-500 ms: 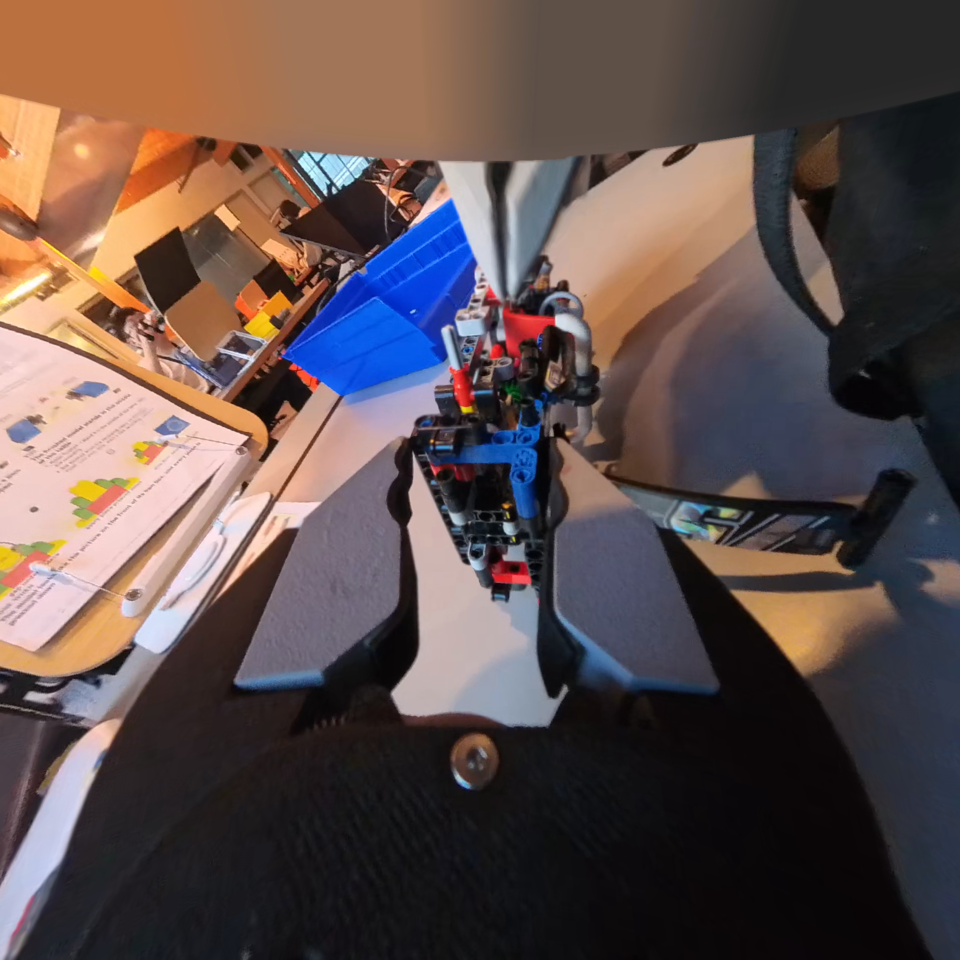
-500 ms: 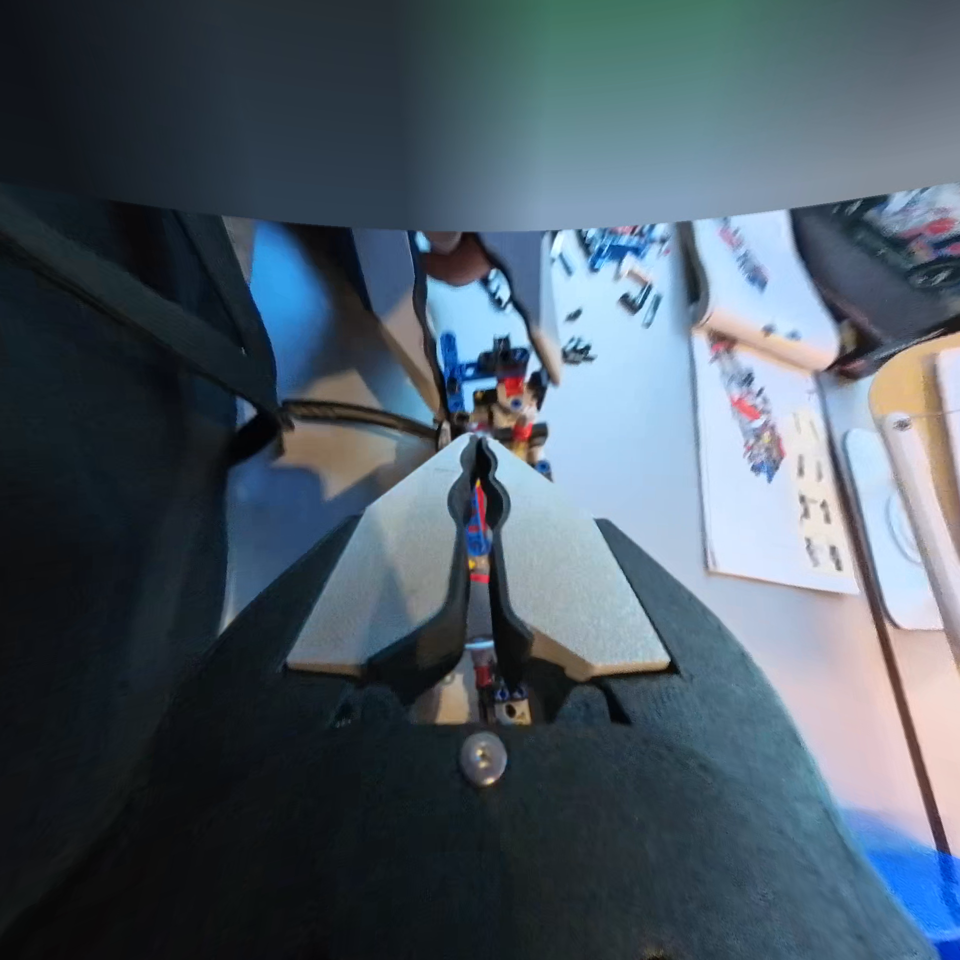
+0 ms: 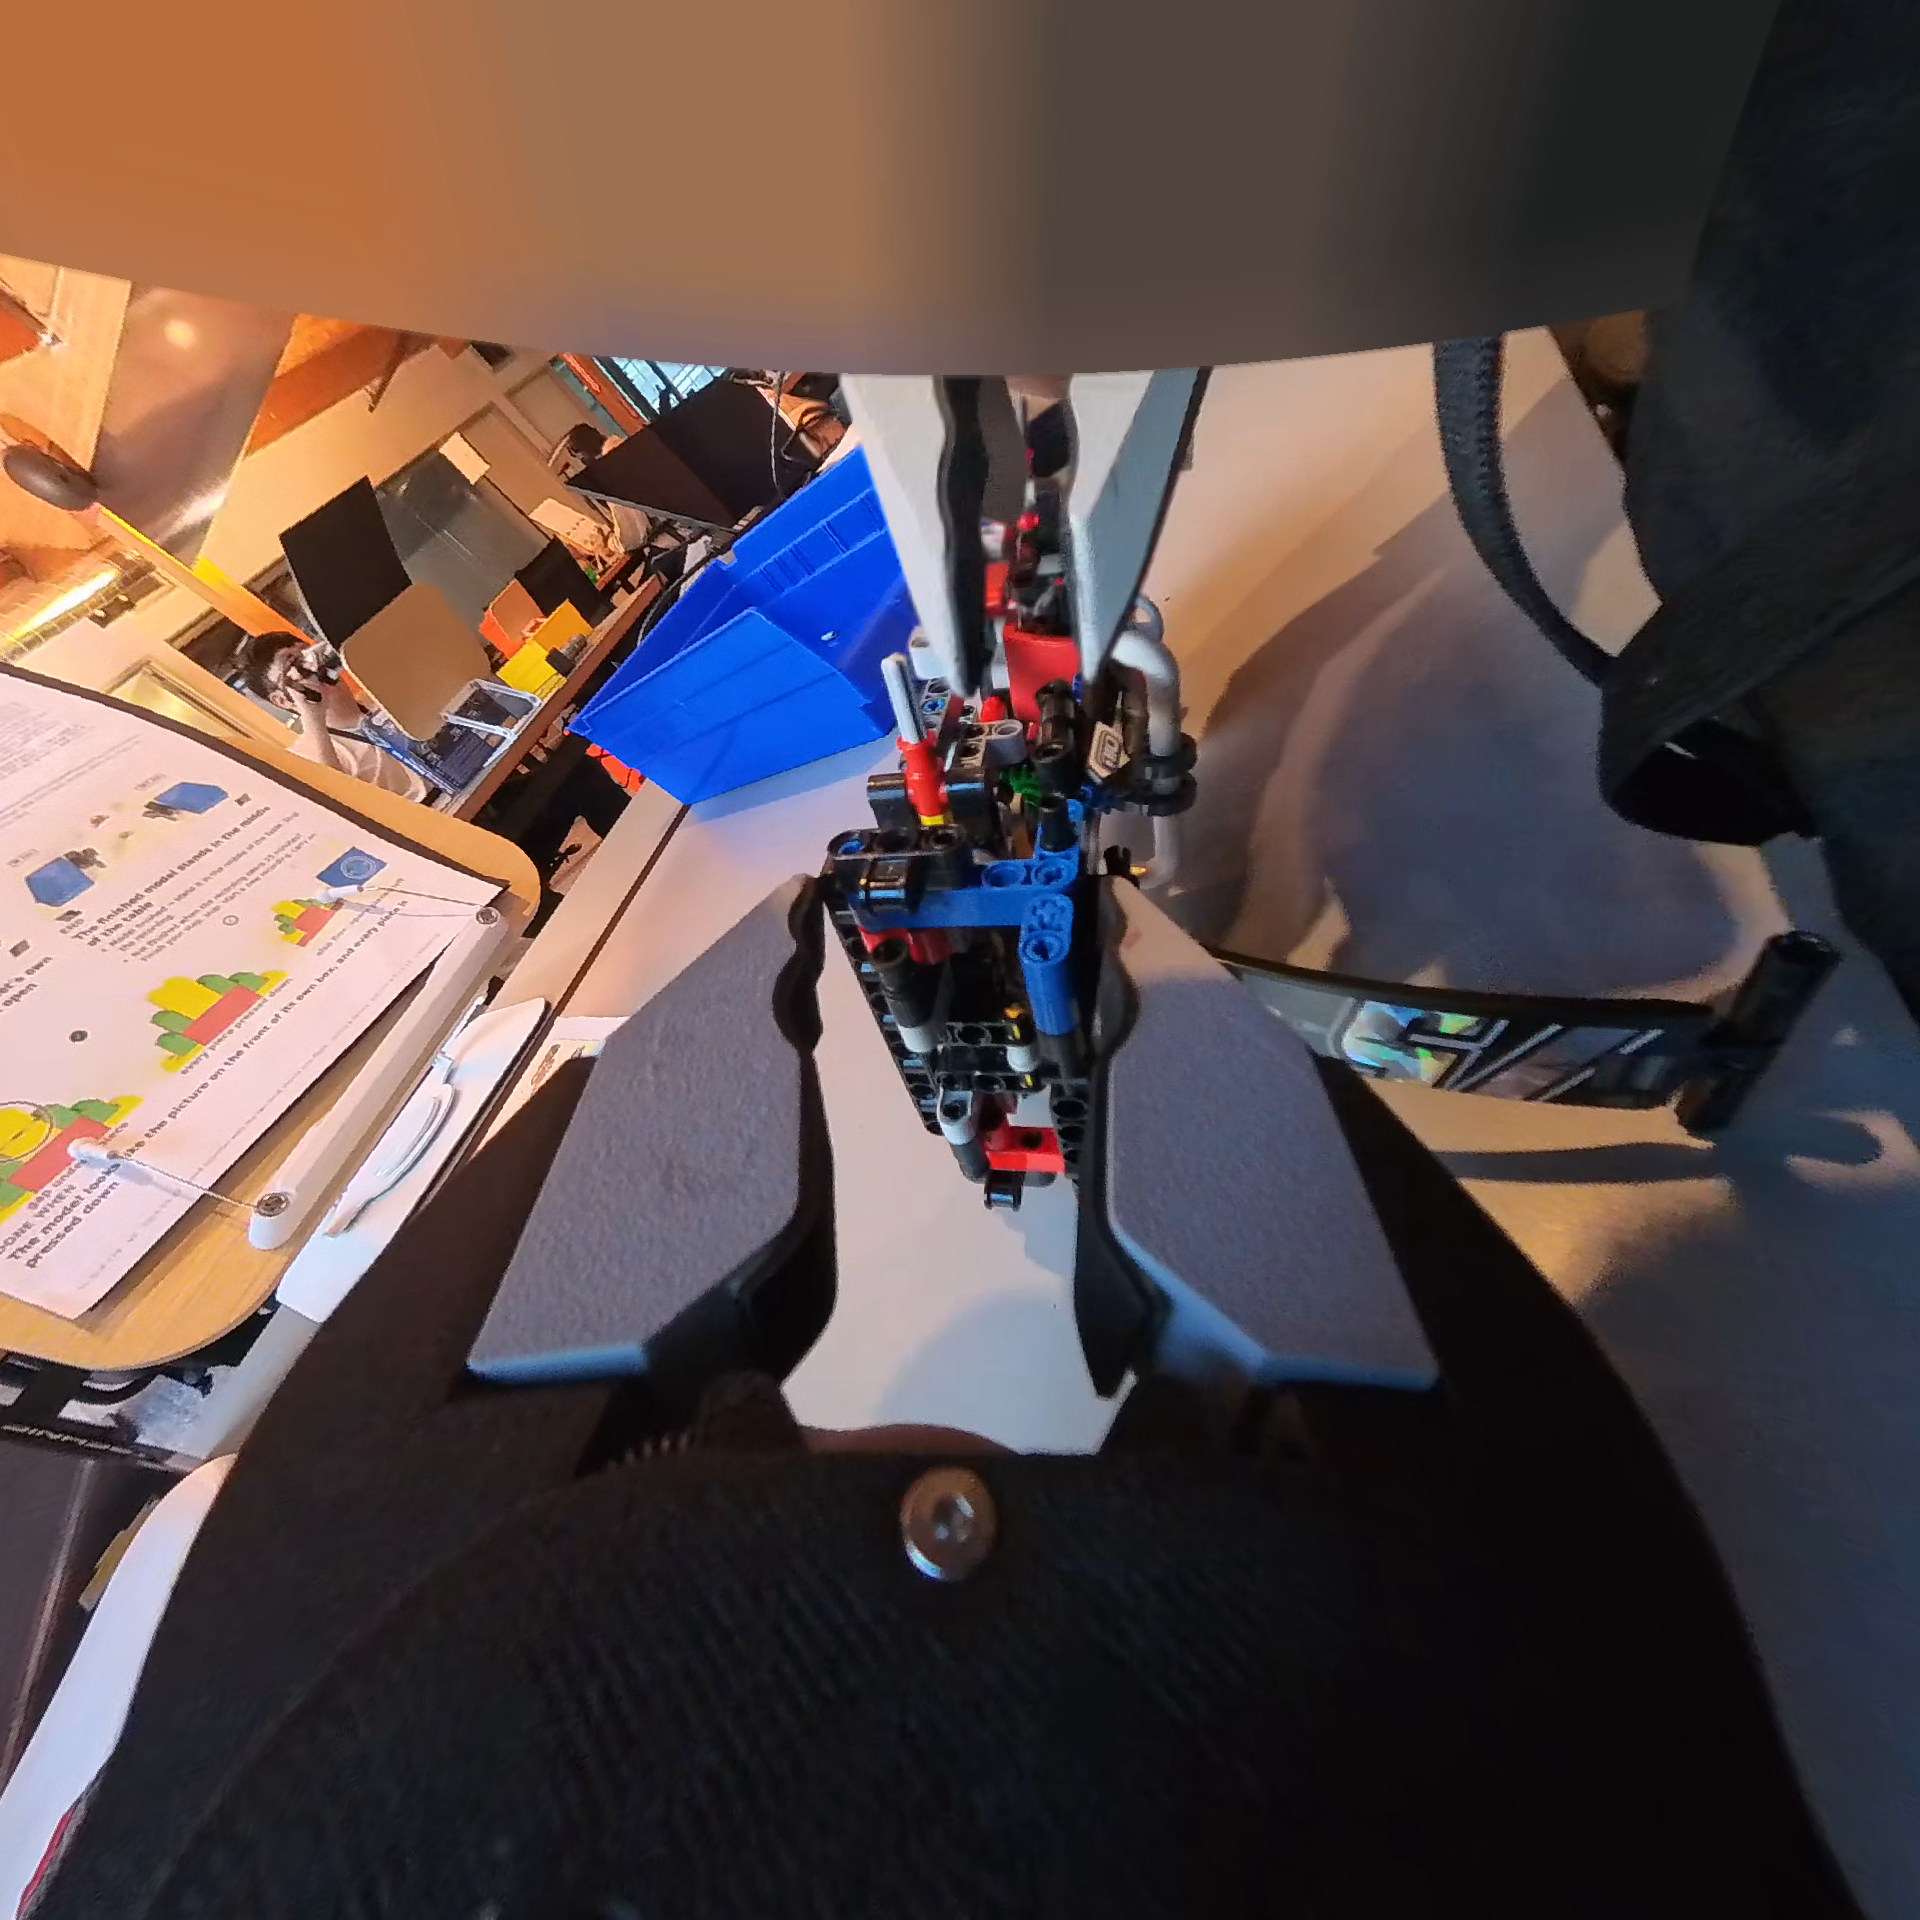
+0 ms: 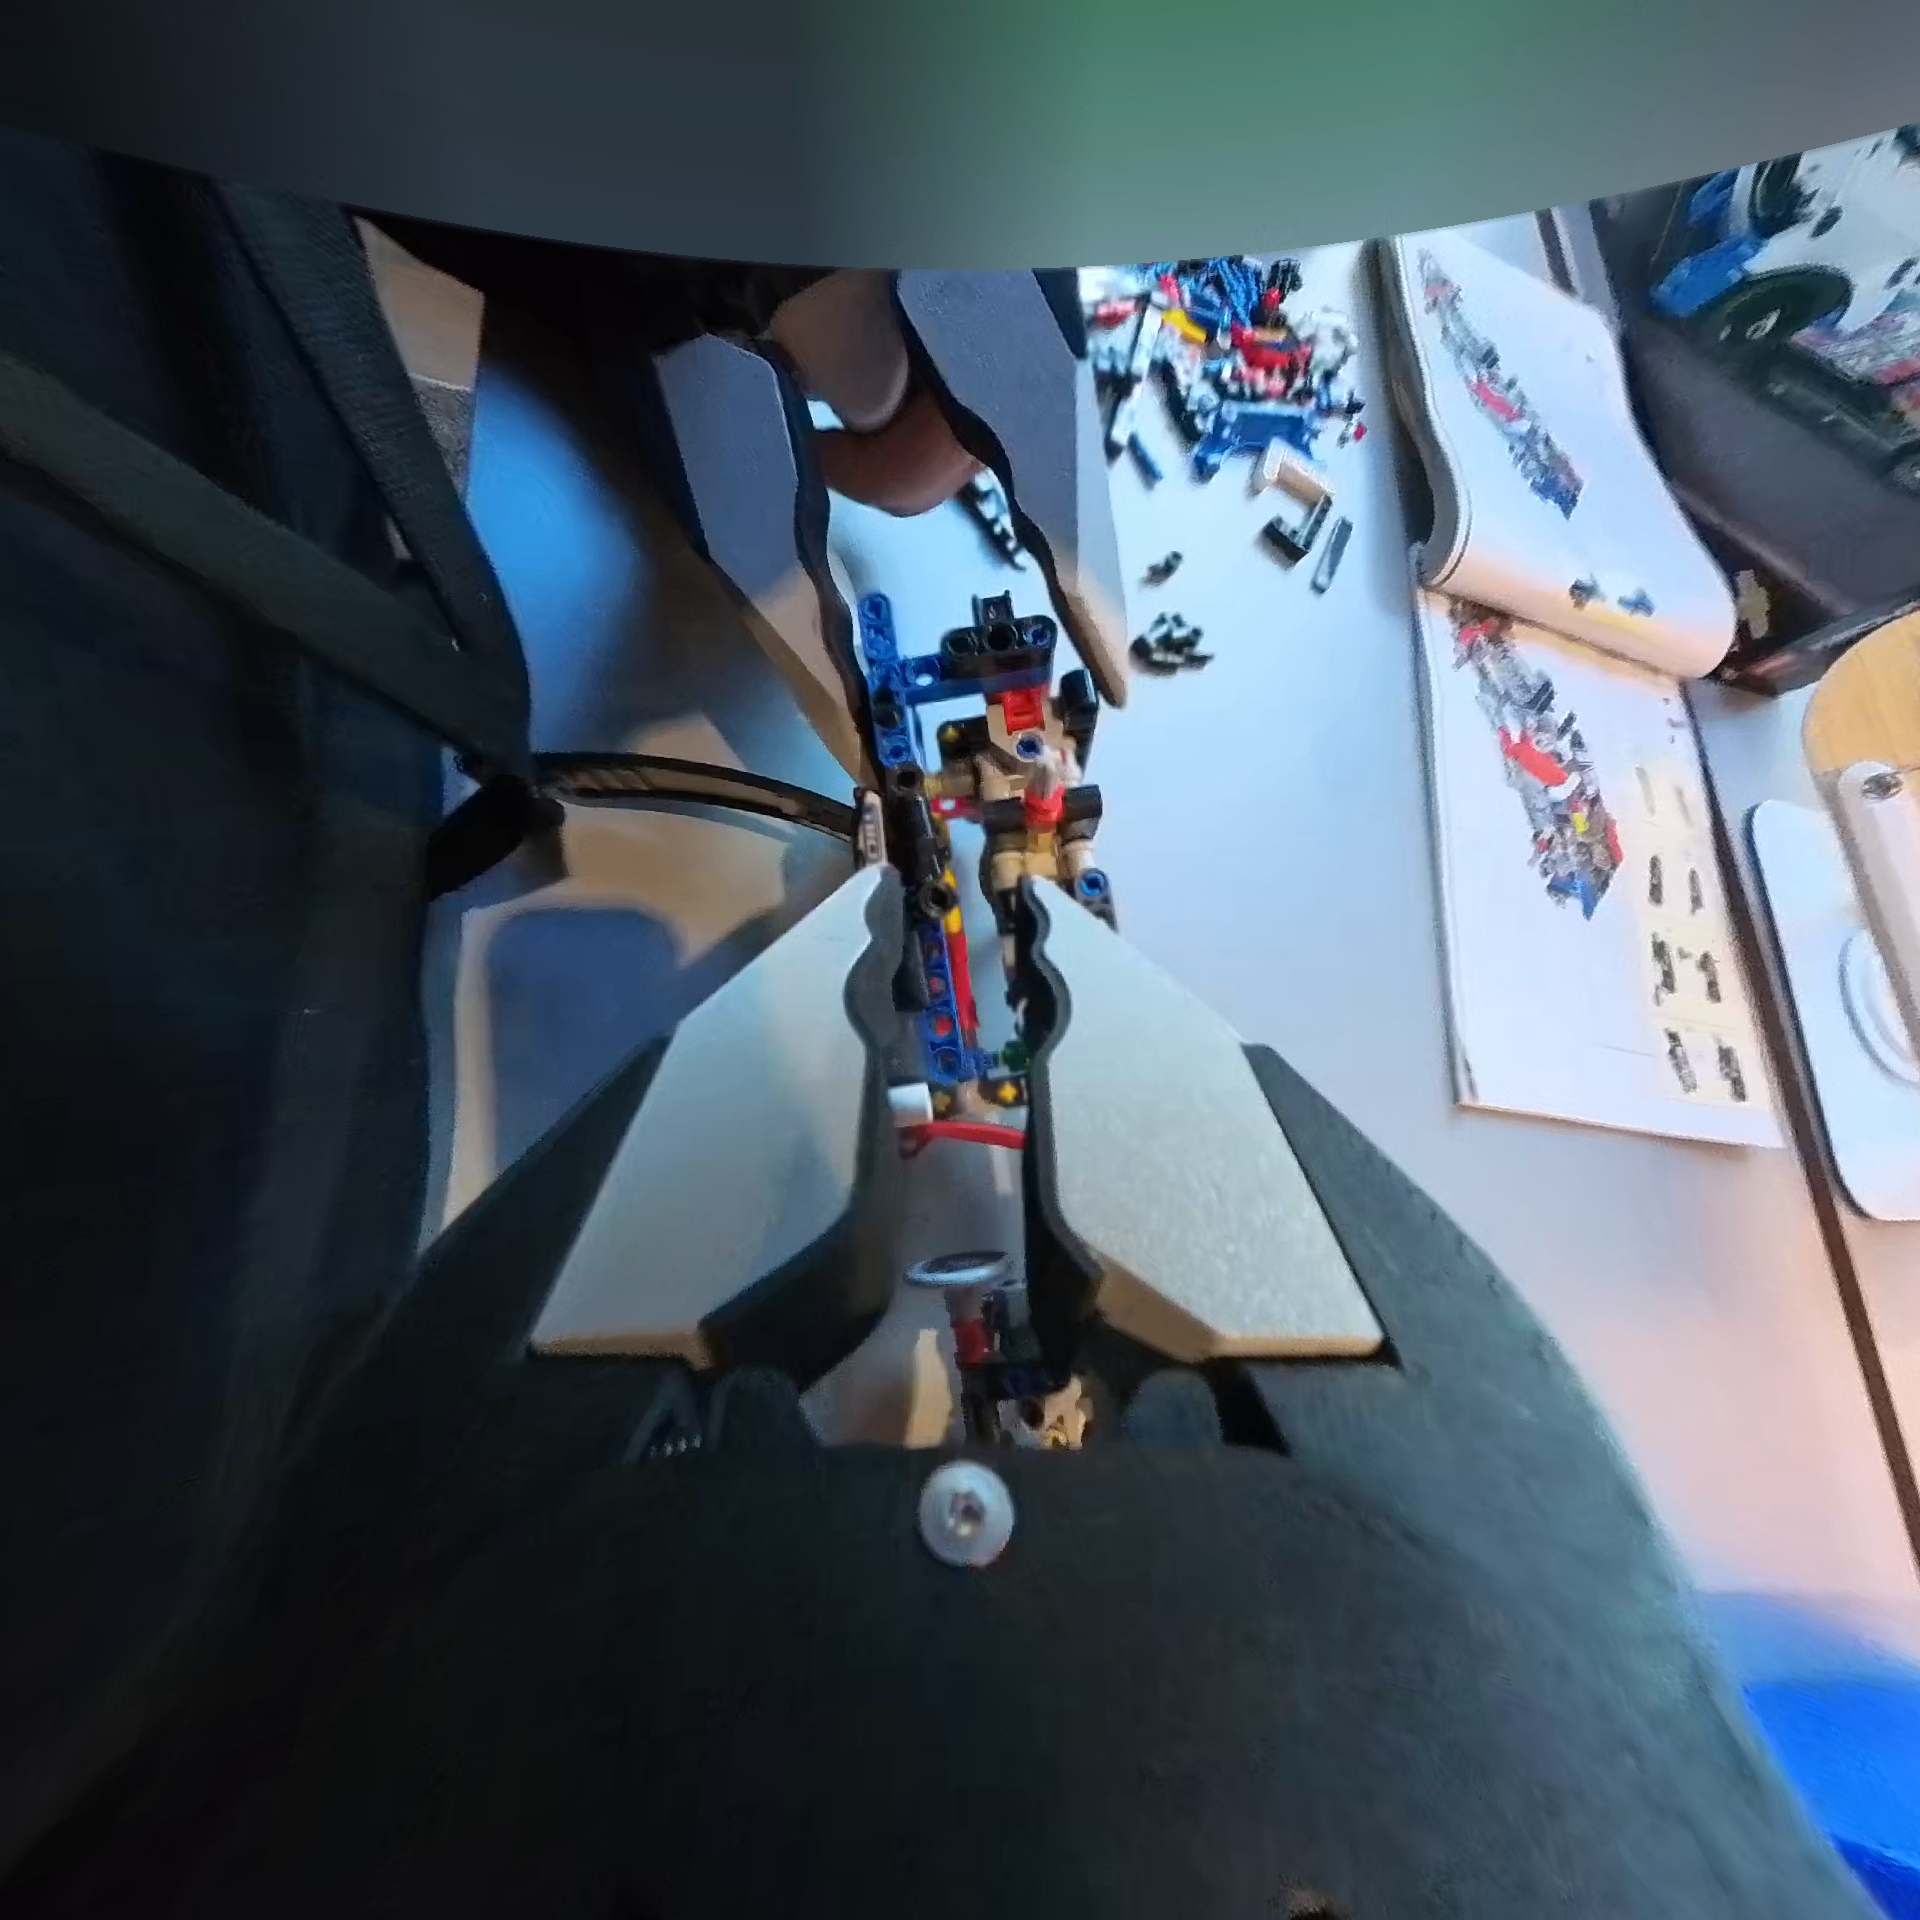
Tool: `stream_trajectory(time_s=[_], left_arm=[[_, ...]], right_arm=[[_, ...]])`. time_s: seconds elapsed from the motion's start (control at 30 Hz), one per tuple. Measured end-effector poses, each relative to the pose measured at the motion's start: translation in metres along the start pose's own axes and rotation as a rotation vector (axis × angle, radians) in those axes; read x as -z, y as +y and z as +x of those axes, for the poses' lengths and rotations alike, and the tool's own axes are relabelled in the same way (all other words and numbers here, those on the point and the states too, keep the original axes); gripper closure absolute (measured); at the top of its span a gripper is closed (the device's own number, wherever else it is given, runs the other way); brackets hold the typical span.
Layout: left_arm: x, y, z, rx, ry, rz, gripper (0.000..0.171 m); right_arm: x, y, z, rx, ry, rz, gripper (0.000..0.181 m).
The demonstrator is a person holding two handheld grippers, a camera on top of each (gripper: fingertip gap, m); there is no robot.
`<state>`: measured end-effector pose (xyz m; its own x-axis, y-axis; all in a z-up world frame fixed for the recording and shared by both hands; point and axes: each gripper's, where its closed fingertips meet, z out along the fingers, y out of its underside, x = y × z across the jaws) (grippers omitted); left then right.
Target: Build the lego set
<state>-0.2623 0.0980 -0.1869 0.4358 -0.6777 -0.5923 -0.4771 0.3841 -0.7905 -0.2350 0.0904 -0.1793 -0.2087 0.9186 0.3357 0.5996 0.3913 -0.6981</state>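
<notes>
Right gripper (image 4: 951, 904) jaws parted since 0.5 s ago, were pinched on lego model (image 3: 977, 935); contact now unclear, seemingly letting go. Left gripper (image 3: 956, 914) clamps model's black-and-blue frame above white table (image 3: 904, 1299). Next piece from loose pile (image 4: 1226, 364) likely.

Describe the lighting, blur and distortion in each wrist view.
Left wrist view: sharp, warm orange light, long shadows on the white table; wide-angle bending at the edges. Right wrist view: cooler bluish light, the open instruction booklet and scattered loose bricks smeared; the multicoloured Technic assembly softer.
</notes>
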Motion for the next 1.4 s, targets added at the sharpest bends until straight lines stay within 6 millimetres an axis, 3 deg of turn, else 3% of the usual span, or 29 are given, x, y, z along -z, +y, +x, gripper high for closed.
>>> stream_trajectory(time_s=[0.17,0.33,0.53,0.7,1.1,1.4], left_arm=[[0.0,0.001,-0.001,0.001,-0.002,-0.005,0.123],[-0.001,0.002,-0.001,-0.005,-0.009,-0.011,0.123],[-0.001,0.002,-0.002,0.008,-0.012,-0.014,0.123],[-0.001,0.002,-0.002,0.008,-0.011,-0.013,0.123],[0.0,0.001,-0.001,0.003,-0.019,0.004,0.122],[0.008,0.001,-0.002,0.095,-0.006,0.034,0.124]], right_arm=[[-0.008,0.005,-0.008,-0.01,-0.034,-0.024,0.171],[-0.013,0.009,-0.009,-0.082,0.054,-0.006,0.171],[-0.014,0.009,-0.007,0.037,0.197,-0.015,0.171],[-0.009,0.008,-0.006,-0.04,0.165,0.014,0.173],[-0.006,0.01,-0.008,-0.029,0.159,0.016,0.174],[0.0,0.014,-0.017,-0.115,0.062,0.055,0.174]])
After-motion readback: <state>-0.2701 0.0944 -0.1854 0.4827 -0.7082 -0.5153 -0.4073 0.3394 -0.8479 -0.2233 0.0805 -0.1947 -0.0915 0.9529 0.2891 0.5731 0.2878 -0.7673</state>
